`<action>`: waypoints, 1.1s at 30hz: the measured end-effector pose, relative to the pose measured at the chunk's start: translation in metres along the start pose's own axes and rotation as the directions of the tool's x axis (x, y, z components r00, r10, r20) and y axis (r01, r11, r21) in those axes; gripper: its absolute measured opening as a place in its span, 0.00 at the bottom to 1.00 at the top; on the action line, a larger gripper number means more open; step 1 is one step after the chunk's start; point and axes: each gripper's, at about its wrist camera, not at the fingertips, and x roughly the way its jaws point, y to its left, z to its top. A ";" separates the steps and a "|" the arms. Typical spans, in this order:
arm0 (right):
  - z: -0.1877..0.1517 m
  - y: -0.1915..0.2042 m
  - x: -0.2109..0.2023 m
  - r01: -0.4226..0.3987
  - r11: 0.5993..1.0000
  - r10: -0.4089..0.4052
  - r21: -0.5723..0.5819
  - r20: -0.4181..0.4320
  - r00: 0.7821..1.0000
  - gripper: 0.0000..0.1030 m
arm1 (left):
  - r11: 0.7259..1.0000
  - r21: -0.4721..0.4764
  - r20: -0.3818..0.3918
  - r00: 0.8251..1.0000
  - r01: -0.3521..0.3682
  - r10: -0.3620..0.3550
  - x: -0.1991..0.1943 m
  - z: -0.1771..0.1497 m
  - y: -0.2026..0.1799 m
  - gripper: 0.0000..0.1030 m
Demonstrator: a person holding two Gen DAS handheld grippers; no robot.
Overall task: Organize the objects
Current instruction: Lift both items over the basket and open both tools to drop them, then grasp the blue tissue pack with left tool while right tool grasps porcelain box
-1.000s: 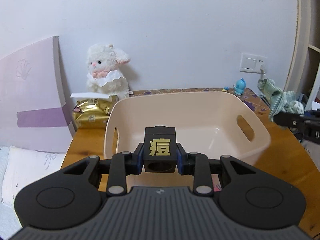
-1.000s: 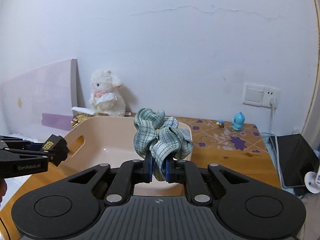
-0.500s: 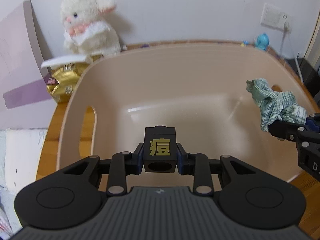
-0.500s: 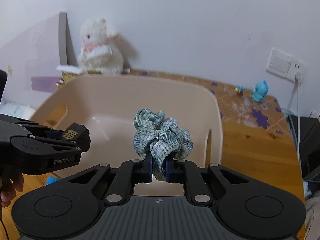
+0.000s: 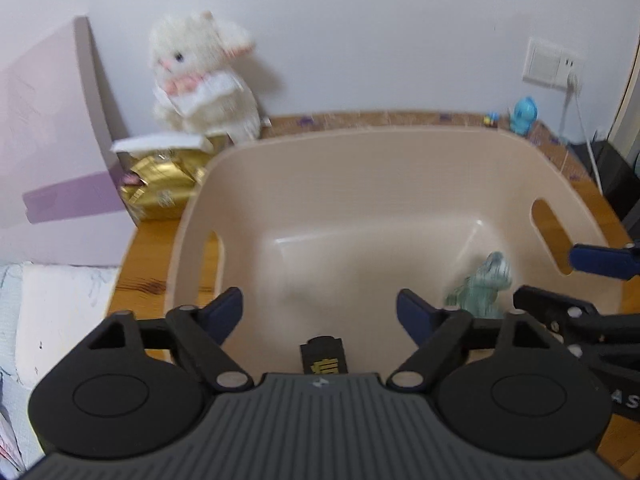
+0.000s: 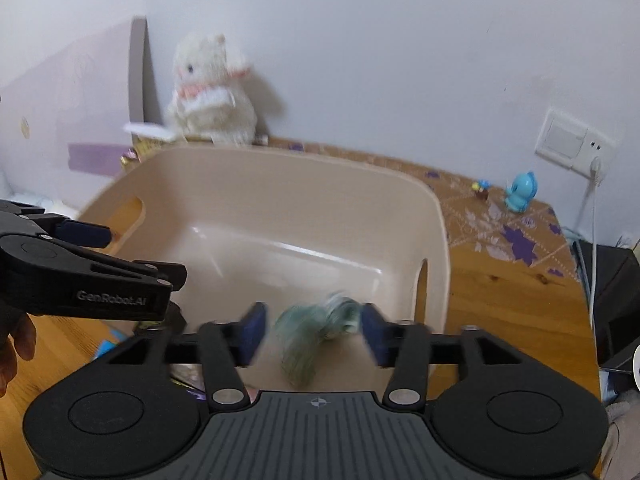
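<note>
over the beige bin point(image 5: 404, 148) on the worktop point(image 6: 516, 292), both tools are spread wide and pinching nothing. left tool point(image 5: 319, 310) has the black cube point(image 5: 323, 356) below it at the near wall; right tool point(image 6: 312, 330) has the green scrunchie point(image 6: 316, 326) blurred between its fingers, looks mid-drop. i'd keep both tools spread and lift straight up so nothing snags the rim.
</note>
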 end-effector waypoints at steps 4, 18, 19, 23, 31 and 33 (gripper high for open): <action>-0.006 -0.001 -0.030 -0.005 1.000 0.005 0.000 0.060 0.998 0.82 | 1.000 -0.001 0.059 0.998 -0.018 0.018 -0.028 -0.009 0.008 0.90; -0.065 0.008 -0.038 -0.018 0.999 0.018 -0.042 -0.006 1.000 1.00 | 1.000 -0.009 0.035 0.999 -0.011 0.011 -0.041 -0.081 0.040 0.90; -0.071 0.009 -0.032 -0.020 0.999 0.019 -0.040 -0.025 1.000 1.00 | 1.000 -0.010 0.026 1.000 -0.010 0.010 -0.038 -0.085 0.042 0.90; -0.090 0.012 -0.013 -0.022 0.999 0.019 -0.029 -0.091 0.996 1.00 | 1.000 -0.011 -0.023 1.000 0.003 -0.004 -0.025 -0.104 0.047 0.90; -0.109 0.012 0.015 -0.016 1.000 0.013 -0.018 -0.169 0.986 1.00 | 0.998 -0.055 -0.104 0.994 0.038 -0.043 0.001 -0.123 0.056 0.90; -0.113 0.011 0.017 -0.013 1.000 0.009 -0.020 -0.178 0.984 1.00 | 0.997 -0.058 -0.104 0.993 0.042 -0.048 0.004 -0.124 0.056 0.90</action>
